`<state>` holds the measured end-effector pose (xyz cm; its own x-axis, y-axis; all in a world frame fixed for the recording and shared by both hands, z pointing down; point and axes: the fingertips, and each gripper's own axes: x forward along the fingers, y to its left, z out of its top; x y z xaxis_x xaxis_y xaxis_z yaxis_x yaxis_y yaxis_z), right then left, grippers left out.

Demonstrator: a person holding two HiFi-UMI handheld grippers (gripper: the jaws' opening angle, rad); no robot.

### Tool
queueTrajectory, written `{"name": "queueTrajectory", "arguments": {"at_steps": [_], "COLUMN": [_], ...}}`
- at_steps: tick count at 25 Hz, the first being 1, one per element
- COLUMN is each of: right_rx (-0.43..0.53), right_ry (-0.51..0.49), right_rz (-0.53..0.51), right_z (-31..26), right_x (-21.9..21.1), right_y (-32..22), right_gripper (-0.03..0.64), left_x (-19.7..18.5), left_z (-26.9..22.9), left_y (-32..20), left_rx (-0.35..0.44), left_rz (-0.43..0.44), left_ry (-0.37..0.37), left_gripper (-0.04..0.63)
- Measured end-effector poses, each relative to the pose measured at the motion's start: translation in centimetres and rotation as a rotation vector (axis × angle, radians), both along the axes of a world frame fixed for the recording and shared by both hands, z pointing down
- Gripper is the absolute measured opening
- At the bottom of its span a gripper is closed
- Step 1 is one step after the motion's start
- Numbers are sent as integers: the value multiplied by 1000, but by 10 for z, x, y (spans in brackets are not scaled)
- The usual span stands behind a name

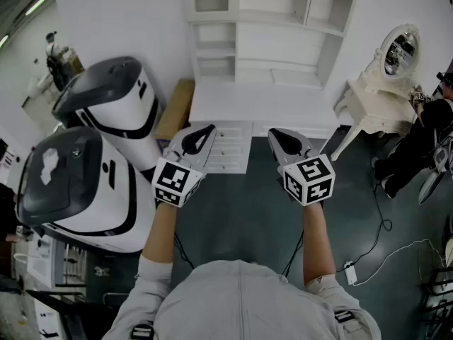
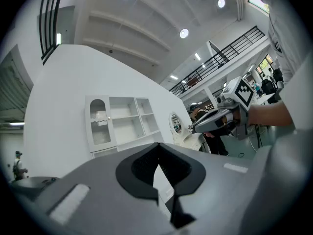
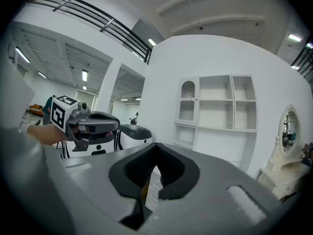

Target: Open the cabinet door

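No readable text, labels or numbers anywhere

Cabinet (image 1: 283, 48) straight ahead vs back wall, vanity table (image 1: 371, 101) to its right, big pod (image 1: 117, 108) on the left w/ another pod (image 1: 74, 186) in front of it.

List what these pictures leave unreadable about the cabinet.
- Arched door handle: too small to find in either gripper view.
- Cabinet top: cut off by the head view's upper edge.
- Cabinet base: hidden behind the left gripper and right gripper bodies in their own views.
- Drawer fronts: head view sees them steeply from above, so detail is lost.
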<state>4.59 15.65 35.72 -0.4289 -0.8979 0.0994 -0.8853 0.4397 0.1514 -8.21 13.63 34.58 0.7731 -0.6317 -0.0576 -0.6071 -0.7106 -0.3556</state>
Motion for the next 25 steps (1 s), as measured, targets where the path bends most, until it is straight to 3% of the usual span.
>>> {"name": "queueTrajectory", "arguments": {"at_steps": [7, 16, 25], "right_rx": [22, -3, 15], "right_ry": [-82, -83, -92], "right_rz": [-32, -61, -119], "right_z": [-8, -3, -9], "right_x": [30, 73, 83], "right_y": [3, 9, -4], "right_gripper": [2, 2, 0], "left_x": [16, 47, 67], "left_z": [-2, 3, -9], "left_y": [3, 7, -9], "left_rx": [-16, -33, -15], "left_rz": [-33, -90, -113], "left_ry": [8, 8, 28], "left_gripper": [17, 17, 17]}}
